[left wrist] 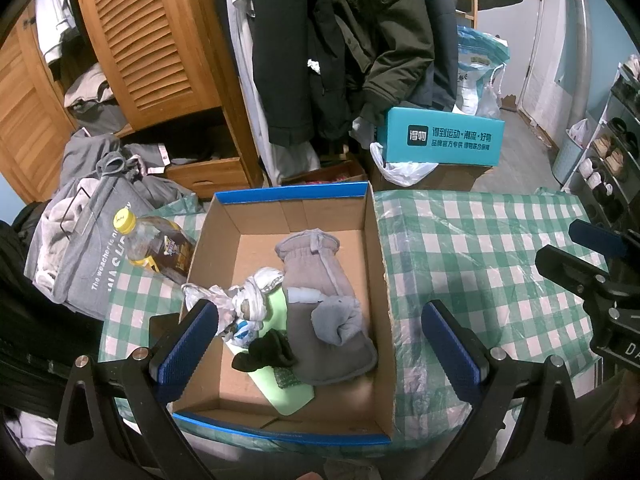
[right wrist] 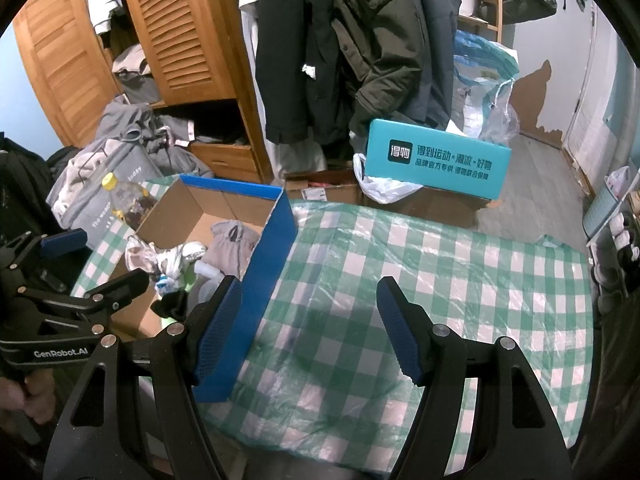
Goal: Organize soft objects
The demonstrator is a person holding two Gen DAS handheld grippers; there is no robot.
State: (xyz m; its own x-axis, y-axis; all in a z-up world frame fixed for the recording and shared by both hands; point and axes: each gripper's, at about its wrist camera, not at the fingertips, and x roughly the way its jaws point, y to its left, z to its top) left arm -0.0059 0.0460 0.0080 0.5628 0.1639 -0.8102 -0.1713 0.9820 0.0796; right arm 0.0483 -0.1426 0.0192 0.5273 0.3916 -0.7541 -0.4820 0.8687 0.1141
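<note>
Blue-rimmed cardboard box (left wrist: 376,248) holding grey padded mittens (left wrist: 320,280) at 12 o'clock, left gripper (left wrist: 320,344) jaws spread empty, right gripper (right wrist: 310,320) jaws apart over green checked tablecloth (right wrist: 440,272)

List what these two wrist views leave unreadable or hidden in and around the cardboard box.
- Green pad, left wrist view: mostly buried under the grey mitten and black sock.
- Bottle label, left wrist view: too small to read; its base is hidden behind the cardboard box wall.
- Box interior, right wrist view: the blue wall and the left claw block most of it.
- Grey tote print: cut off by the bottle.
</note>
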